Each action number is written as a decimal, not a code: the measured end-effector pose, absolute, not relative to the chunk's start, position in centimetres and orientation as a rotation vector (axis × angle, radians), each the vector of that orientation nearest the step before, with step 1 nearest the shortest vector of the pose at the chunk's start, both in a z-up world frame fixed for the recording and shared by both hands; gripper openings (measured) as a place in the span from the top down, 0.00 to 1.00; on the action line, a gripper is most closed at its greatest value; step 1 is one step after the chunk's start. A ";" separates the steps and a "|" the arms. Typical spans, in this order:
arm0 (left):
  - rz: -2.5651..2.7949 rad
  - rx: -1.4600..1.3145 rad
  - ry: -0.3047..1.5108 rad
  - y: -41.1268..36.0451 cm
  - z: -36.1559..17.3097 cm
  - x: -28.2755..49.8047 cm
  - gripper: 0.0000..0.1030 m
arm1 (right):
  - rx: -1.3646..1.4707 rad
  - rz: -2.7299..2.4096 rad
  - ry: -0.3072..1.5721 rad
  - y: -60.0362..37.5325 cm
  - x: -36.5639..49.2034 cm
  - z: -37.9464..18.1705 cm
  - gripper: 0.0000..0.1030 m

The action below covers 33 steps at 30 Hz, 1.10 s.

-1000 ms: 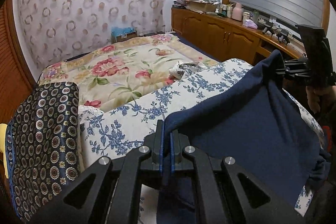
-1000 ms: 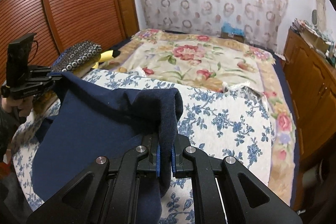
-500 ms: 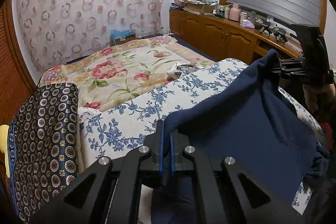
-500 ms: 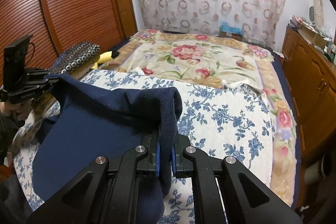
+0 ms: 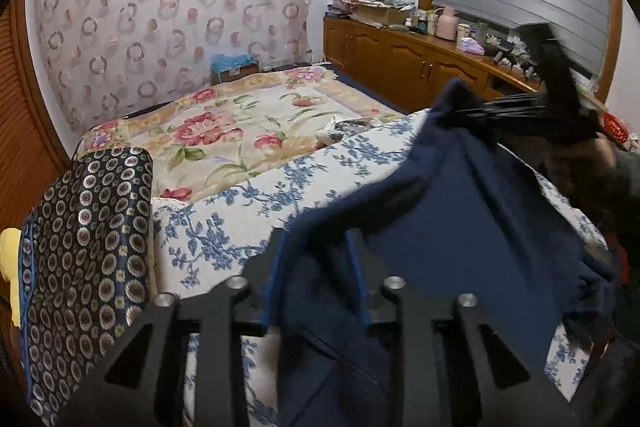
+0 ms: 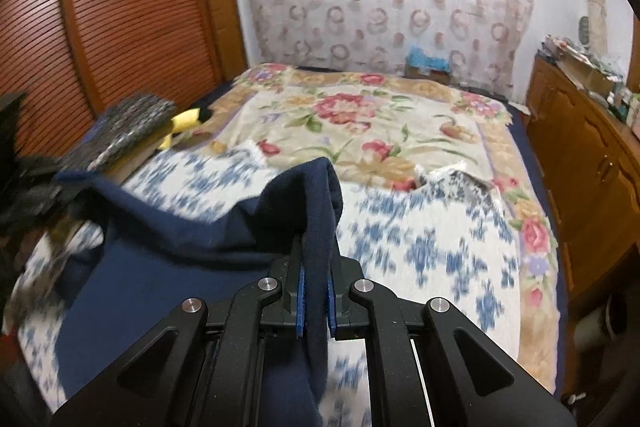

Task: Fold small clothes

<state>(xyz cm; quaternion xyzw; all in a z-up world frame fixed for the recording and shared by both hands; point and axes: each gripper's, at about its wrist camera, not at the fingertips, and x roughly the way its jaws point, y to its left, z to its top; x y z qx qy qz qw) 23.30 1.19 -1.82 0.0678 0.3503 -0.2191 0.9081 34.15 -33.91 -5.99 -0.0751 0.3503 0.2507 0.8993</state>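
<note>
A navy garment [image 5: 460,227] hangs stretched over the blue-flowered bedspread [image 5: 240,227]. My left gripper [image 5: 316,255] is opening; one corner of the garment lies loose between its parted fingers, draped against the left finger [image 5: 276,259]. My right gripper [image 6: 316,267] is shut on the other folded corner of the navy garment [image 6: 180,227] and holds it raised. In the left wrist view the right gripper [image 5: 480,107] shows blurred at the right, lifting that corner. The left gripper [image 6: 24,179] is a dark blur at the left edge of the right wrist view.
A floral quilt [image 5: 240,119] covers the far half of the bed. A dark patterned cushion [image 5: 88,235] lies at the left with something yellow [image 6: 186,119] beside it. Wooden cabinets [image 5: 400,63] with clutter on top run along the right wall. A slatted wooden door [image 6: 100,27] stands left.
My left jaws have parted and their pinch on the navy corner is gone. The right gripper, still shut on its corner, has shifted a little and shows motion blur.
</note>
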 end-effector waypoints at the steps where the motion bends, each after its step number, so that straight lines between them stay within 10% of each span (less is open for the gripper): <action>1: -0.451 0.147 0.722 1.2 -1.8 22.9 0.69 | -0.159 0.505 0.747 -33.8 34.7 -6.5 0.95; 8: -0.428 0.123 0.760 2.5 -3.6 22.1 0.69 | -0.130 0.491 0.802 -35.3 34.5 -7.8 0.85; 10: -0.426 0.121 0.776 2.7 -4.3 21.8 0.68 | -0.117 0.491 0.815 -35.9 34.4 -7.8 0.77; 12: -0.419 0.112 0.786 3.0 -4.8 21.3 0.64 | -0.111 0.490 0.821 -36.3 33.9 -7.9 0.46; 17: -0.402 0.082 0.832 3.4 -7.1 20.4 0.63 | -0.126 0.480 0.873 -36.2 33.2 -9.3 0.40; 22: -0.397 0.066 0.833 3.8 -7.5 19.5 0.63 | -0.087 0.539 0.973 -35.2 33.8 -11.8 0.40; 27: -0.391 0.050 0.794 4.6 -6.4 18.2 0.63 | -0.115 0.606 0.940 -33.9 32.1 -11.2 0.89; 33: -0.340 -0.003 0.711 8.0 -3.6 16.3 0.63 | -0.138 0.690 0.778 -29.3 28.0 -5.2 0.91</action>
